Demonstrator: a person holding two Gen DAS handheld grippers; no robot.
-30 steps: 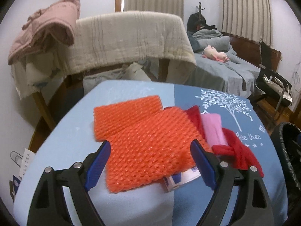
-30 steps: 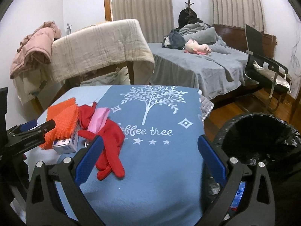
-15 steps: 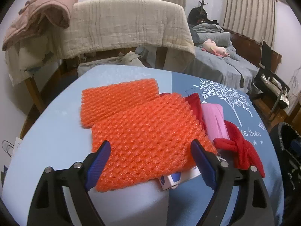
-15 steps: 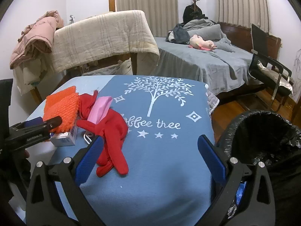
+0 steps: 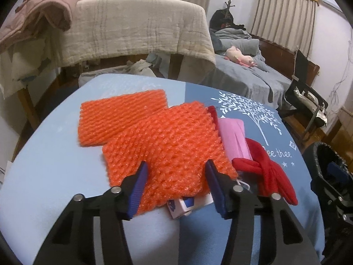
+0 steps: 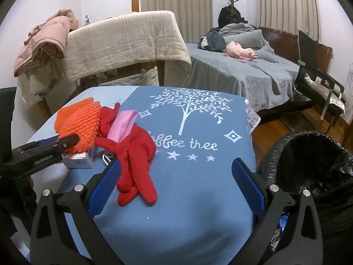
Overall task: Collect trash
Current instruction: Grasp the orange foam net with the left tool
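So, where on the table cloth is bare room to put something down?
Free: the dark blue cloth between the red glove and the bin, and the light blue strip left of the orange foam nets. Crowded: nets, glove, pink piece, small box.

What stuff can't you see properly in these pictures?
- Small white box: left wrist view, mostly under the orange foam net; its print is too small to read.
- Trash bin: right wrist view, its inside is dark and the picture edge cuts it off.
- Left gripper: its jaws are closing around the net; I cannot tell whether the pads touch it yet.
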